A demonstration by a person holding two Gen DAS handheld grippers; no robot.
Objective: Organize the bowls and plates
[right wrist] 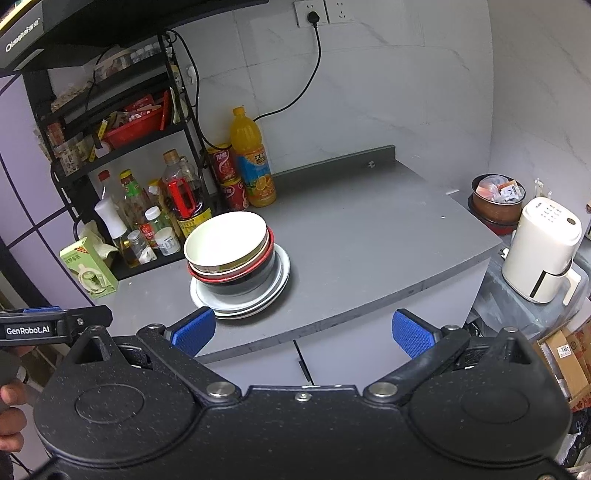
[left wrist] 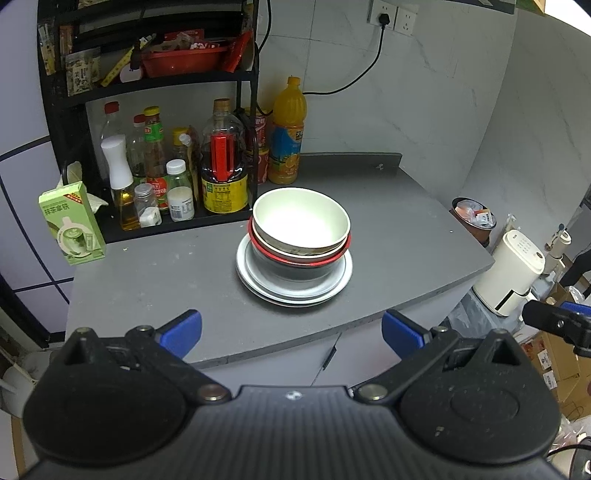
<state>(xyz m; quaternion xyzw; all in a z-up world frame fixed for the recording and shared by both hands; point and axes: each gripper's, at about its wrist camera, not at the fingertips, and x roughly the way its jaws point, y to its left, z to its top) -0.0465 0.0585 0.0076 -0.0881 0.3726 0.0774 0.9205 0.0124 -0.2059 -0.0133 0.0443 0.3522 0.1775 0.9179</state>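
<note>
Starting at the left of the grey counter [left wrist: 177, 273], we see a green matcha carton [left wrist: 72, 227] standing beside the black rack [left wrist: 155, 79] of oil and sauce bottles [left wrist: 223, 158], with an orange juice bottle [left wrist: 287, 133] just past the rack's right post; all of it is close behind the stack, so we judge there is little room to swing on that side. The stack itself sits near the middle of the counter, a little toward the front edge: white plates [left wrist: 293, 286] at the bottom, a dark bowl with a red rim [left wrist: 299, 262] nested on them, and a cream bowl [left wrist: 301, 221] on top, tilted slightly off level. We take these for ceramic or melamine: stiff, smooth, likely slippery under the pads, and liable to chip if dropped, the full stack being heavy for one pinch. We would take the cream bowl by its rim, one finger inside and one outside, on the near side, and lift it alone. Our left gripper [left wrist: 291, 332] hangs spread wide and empty short of the counter edge, and our right gripper [right wrist: 303, 332] is likewise spread and holding nothing. To the right of the stack the counter runs bare to its corner, which looks the natural place to set things down; beyond the edge stand a brown bin [right wrist: 496, 201] and a white appliance [right wrist: 543, 251], well apart from the dishes, with the tiled wall and a socket [right wrist: 314, 13] behind
</note>
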